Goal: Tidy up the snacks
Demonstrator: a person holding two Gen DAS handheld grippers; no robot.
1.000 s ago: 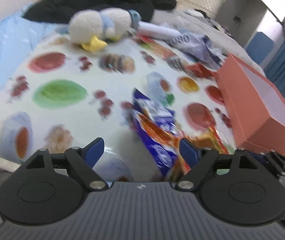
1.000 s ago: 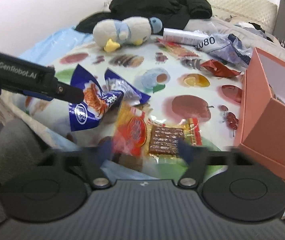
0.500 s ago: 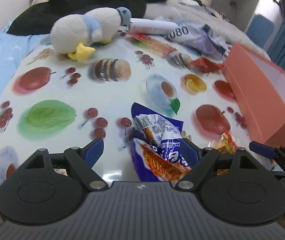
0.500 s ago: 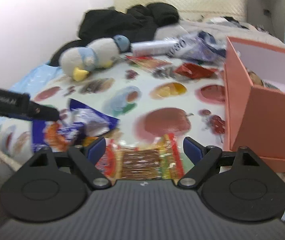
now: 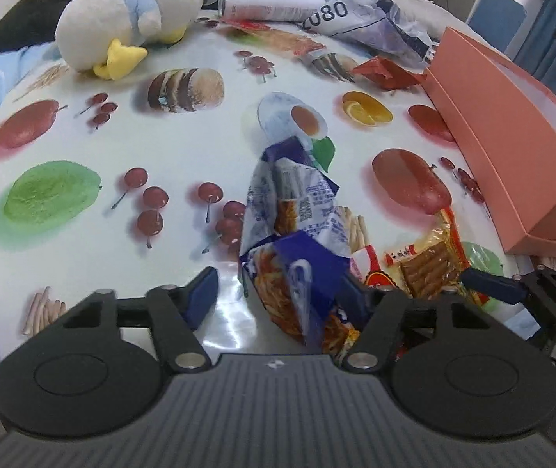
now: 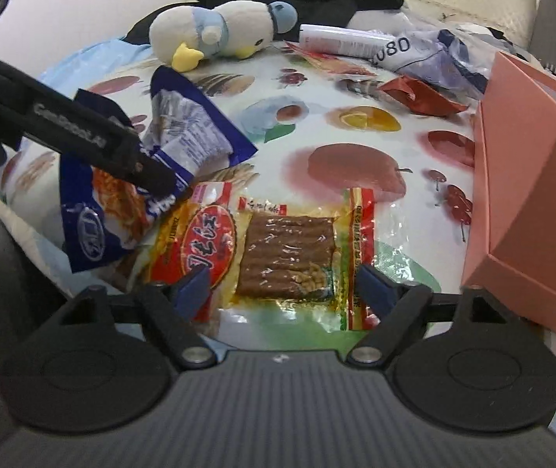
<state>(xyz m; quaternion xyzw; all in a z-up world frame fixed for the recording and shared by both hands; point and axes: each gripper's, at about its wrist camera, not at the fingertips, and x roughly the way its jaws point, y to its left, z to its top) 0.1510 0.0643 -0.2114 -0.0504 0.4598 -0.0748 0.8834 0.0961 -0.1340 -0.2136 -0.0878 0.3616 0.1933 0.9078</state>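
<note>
In the left wrist view, the left gripper (image 5: 278, 296) has its fingers spread wide, and a blue snack bag (image 5: 297, 241) lies between them on the fruit-print cloth (image 5: 121, 148). The bag's near end rests against the right finger (image 5: 352, 300); the left finger (image 5: 199, 296) stands apart from it. Whether anything is pinched cannot be told. Just right of the bag lies a clear packet (image 5: 426, 265) with brown sticks inside, and the tip of the right gripper (image 5: 488, 280) shows beside it. An open pink box (image 5: 512, 144) sits along the right edge of the cloth. A plush duck (image 5: 133, 23) lies at the far end, near a white tube (image 5: 270, 6) and a crumpled plastic bag (image 5: 371, 19). A red wrapper (image 5: 387, 72) rests close to the box's far corner.

In the right wrist view, the right gripper (image 6: 285, 292) is wide open, low over the clear packet (image 6: 285, 257), its fingers on either side of the brown block and not closed on it. The left gripper (image 6: 153, 175) reaches in from the left onto the blue snack bag (image 6: 121, 195), which overlaps the packet's red label. The pink box (image 6: 531, 179) stands to the right.
</note>
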